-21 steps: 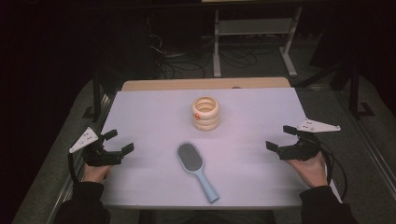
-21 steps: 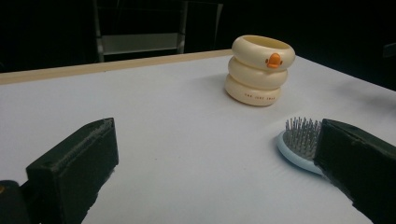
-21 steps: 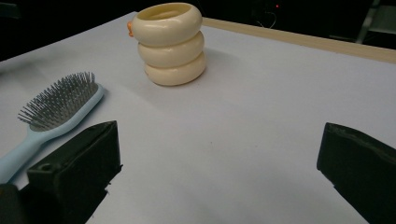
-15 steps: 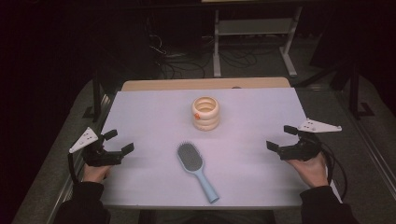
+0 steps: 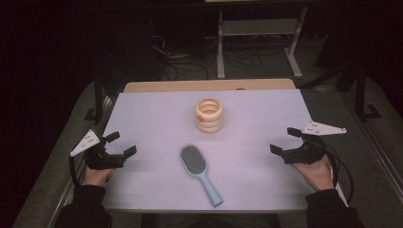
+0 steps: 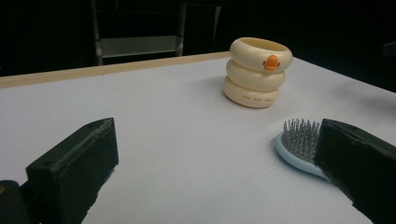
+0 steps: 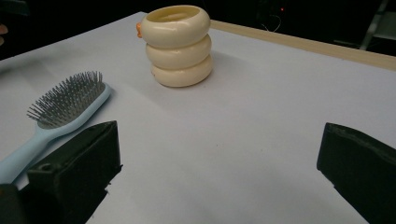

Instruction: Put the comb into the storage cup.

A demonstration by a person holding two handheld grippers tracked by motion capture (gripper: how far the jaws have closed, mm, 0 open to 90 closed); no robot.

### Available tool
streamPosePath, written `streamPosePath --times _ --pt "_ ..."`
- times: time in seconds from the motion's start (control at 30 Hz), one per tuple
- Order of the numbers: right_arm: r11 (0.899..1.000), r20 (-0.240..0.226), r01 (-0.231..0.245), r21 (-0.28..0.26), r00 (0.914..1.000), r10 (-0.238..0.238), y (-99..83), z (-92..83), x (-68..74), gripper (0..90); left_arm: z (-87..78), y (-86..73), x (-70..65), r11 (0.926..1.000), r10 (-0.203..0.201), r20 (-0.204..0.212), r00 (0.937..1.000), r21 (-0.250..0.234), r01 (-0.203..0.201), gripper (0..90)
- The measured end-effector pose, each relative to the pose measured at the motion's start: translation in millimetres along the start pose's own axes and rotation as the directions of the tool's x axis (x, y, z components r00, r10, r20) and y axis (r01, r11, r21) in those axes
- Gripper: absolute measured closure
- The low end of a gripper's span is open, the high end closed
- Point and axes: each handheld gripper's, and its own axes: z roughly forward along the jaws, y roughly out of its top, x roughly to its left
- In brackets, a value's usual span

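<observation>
A light blue hairbrush (image 5: 199, 172) lies bristles up in the middle of the white table (image 5: 157, 118), its handle toward the front edge. Behind it stands a cream holder of three stacked rings (image 5: 208, 115) with an orange duck bill. My left gripper (image 5: 120, 144) rests at the table's left side, open and empty. My right gripper (image 5: 284, 140) rests at the right side, open and empty too. In the left gripper view the holder (image 6: 257, 72) stands ahead and the hairbrush (image 6: 299, 144) lies by the right jaw. In the right gripper view the hairbrush (image 7: 60, 112) lies left and the holder (image 7: 178, 45) beyond.
A wooden strip (image 5: 209, 85) runs along the table's far edge. Beyond it stand a metal shelf frame (image 5: 259, 28) and loose cables (image 5: 180, 64) on the dark floor. Black cables (image 5: 344, 171) trail from the right gripper.
</observation>
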Motion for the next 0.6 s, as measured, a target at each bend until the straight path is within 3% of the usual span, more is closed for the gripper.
streamPosePath --times 0.3,0.6 --pt "1.000 -0.017 0.000 0.014 0.9998 0.001 4.0 -0.6 0.4 0.0 -0.1 -0.4 -0.2 1.0000 0.005 -0.007 1.0000 0.008 -0.005 0.0" --pt "0.998 -0.043 0.041 0.045 0.9983 -0.039 21.1 4.9 10.7 0.0 -1.9 0.5 -0.7 0.9999 0.003 -0.017 0.9998 -0.016 -0.003 0.0"
